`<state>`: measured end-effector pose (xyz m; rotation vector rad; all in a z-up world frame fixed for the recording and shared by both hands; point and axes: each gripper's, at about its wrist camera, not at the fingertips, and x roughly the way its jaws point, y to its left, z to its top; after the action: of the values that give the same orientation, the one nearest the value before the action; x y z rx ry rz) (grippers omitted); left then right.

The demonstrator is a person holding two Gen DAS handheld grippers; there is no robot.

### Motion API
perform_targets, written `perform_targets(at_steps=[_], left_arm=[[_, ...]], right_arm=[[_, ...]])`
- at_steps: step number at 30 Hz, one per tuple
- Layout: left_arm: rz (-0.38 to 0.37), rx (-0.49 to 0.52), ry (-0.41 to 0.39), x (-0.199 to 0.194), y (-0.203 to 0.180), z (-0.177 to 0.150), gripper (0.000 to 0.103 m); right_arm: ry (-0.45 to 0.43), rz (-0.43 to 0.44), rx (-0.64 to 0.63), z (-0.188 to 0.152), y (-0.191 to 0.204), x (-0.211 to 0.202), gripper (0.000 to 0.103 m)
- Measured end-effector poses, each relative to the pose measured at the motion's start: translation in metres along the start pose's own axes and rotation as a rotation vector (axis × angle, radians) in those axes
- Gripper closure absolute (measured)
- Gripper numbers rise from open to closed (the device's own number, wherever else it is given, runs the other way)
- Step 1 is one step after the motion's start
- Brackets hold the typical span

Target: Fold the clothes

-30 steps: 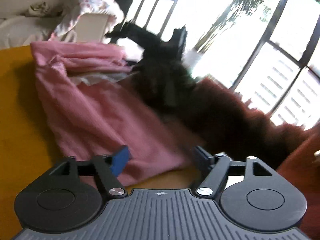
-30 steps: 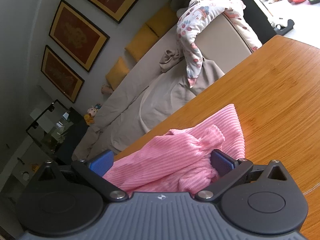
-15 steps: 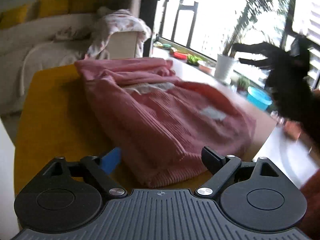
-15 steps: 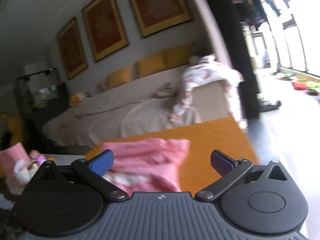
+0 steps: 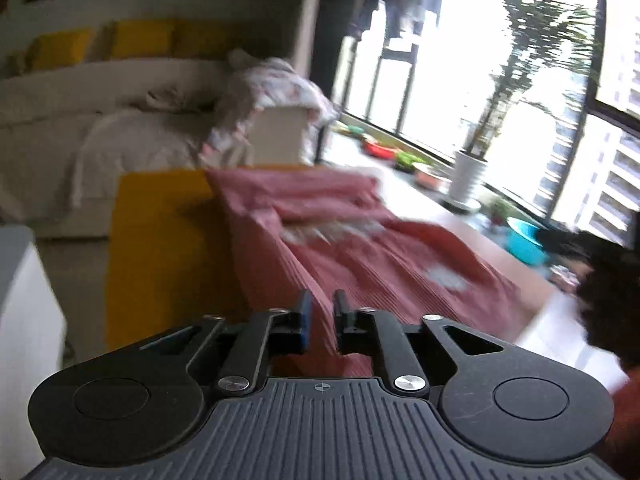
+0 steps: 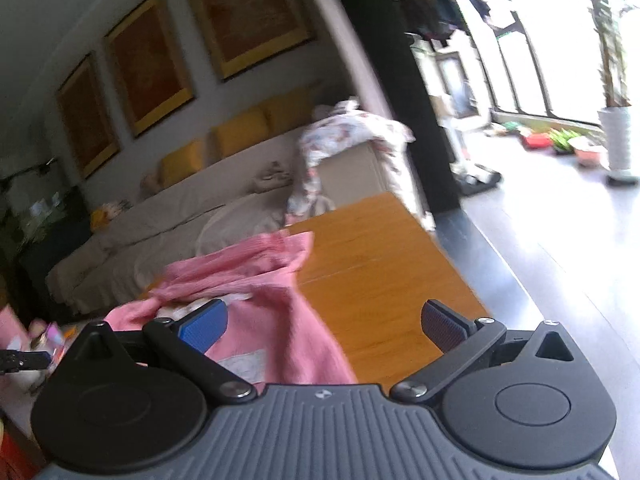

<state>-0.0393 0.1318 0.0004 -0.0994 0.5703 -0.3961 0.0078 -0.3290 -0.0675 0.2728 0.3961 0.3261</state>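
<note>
While the pink garment (image 5: 360, 248) lies rumpled across the wooden surface (image 6: 384, 280), the fold looks barely begun: the far end is bunched in loose ridges, no edges are squared, and a pale patch shows on the cloth. The left gripper (image 5: 320, 316) sits at the garment's near edge with its jaws drawn nearly together on a ridge of the ribbed fabric, so it appears to be pinching the cloth. The right gripper (image 6: 324, 324) hovers above the garment's near part with its jaws spread wide and nothing between them. Judging from this, what remains is nearly everything: spreading the garment flat, bringing the sides in, and doubling it over. Blur hides finer detail.
</note>
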Motion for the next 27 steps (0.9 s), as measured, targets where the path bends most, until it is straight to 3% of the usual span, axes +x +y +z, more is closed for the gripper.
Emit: perform_targets(at_steps=[1, 2, 8, 9, 10, 12, 16, 19, 24, 26, 27], left_arm=[[-0.004, -0.004, 0.011, 0.002, -0.001, -0.006, 0.033], [-0.003, -0.008, 0.021, 0.005, -0.002, -0.011, 0.024], [0.057, 0.038, 0.031, 0.038, -0.013, -0.013, 0.011], [0.078, 0.049, 0.027, 0.043, -0.013, -0.012, 0.018], [0.099, 0.060, 0.028, 0.047, -0.012, -0.010, 0.051], [0.110, 0.046, 0.009, 0.044, -0.006, -0.001, 0.092], [0.035, -0.094, -0.093, 0.001, 0.013, 0.022, 0.094], [0.006, -0.121, -0.126, -0.026, 0.014, 0.023, 0.095], [0.025, -0.156, -0.038, -0.018, 0.017, -0.001, 0.095], [0.025, -0.196, -0.023, -0.015, 0.024, -0.010, 0.091], [0.028, -0.211, -0.028, -0.016, 0.028, -0.012, 0.084]], right_arm=[[0.005, 0.012, -0.032, 0.000, 0.007, 0.002, 0.000], [0.010, 0.017, -0.047, 0.000, 0.013, 0.005, 0.000], [0.036, 0.017, -0.041, -0.007, 0.024, 0.017, 0.000], [0.040, 0.007, -0.049, -0.010, 0.025, 0.018, 0.000], [0.044, -0.003, -0.056, -0.013, 0.025, 0.019, 0.000], [0.054, -0.021, -0.096, -0.018, 0.029, 0.019, 0.000], [0.062, -0.019, -0.184, -0.022, 0.043, 0.023, 0.000], [0.065, 0.005, -0.245, -0.022, 0.057, 0.028, 0.000], [0.094, 0.165, -0.351, -0.020, 0.096, 0.034, 0.000], [0.108, 0.206, -0.392, -0.021, 0.109, 0.032, 0.000], [0.115, 0.224, -0.413, -0.023, 0.116, 0.031, 0.000]])
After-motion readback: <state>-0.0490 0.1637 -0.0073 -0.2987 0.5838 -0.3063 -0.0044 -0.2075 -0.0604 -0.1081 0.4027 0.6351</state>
